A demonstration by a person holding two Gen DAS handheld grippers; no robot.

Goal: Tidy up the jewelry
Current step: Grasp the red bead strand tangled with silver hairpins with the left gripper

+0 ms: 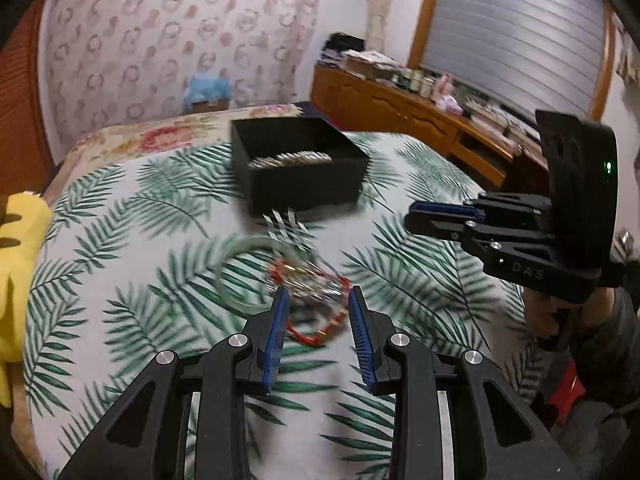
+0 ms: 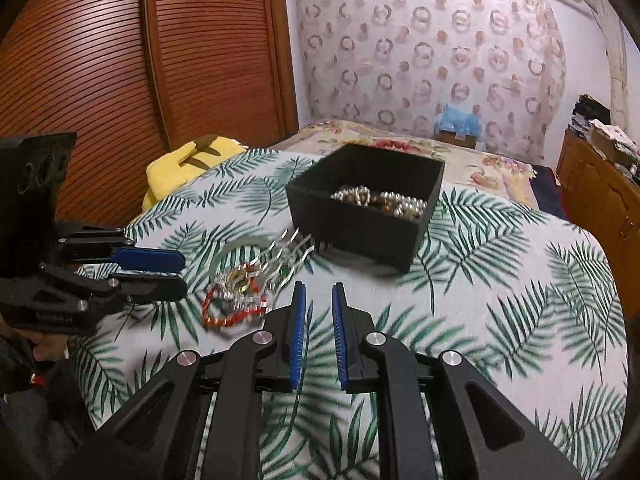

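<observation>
A black open box holds pearly beaded jewelry on the leaf-print cloth. In front of it lies a pile: a pale green bangle, a red bead bracelet, silvery pieces and a silver comb-like piece. My left gripper is open and empty, just above the pile's near side. My right gripper is open with a narrow gap, empty, right of the pile.
A yellow plush item lies at the cloth's left edge. A wooden sideboard with clutter stands right, beyond the bed. A slatted wooden wardrobe stands behind on the left.
</observation>
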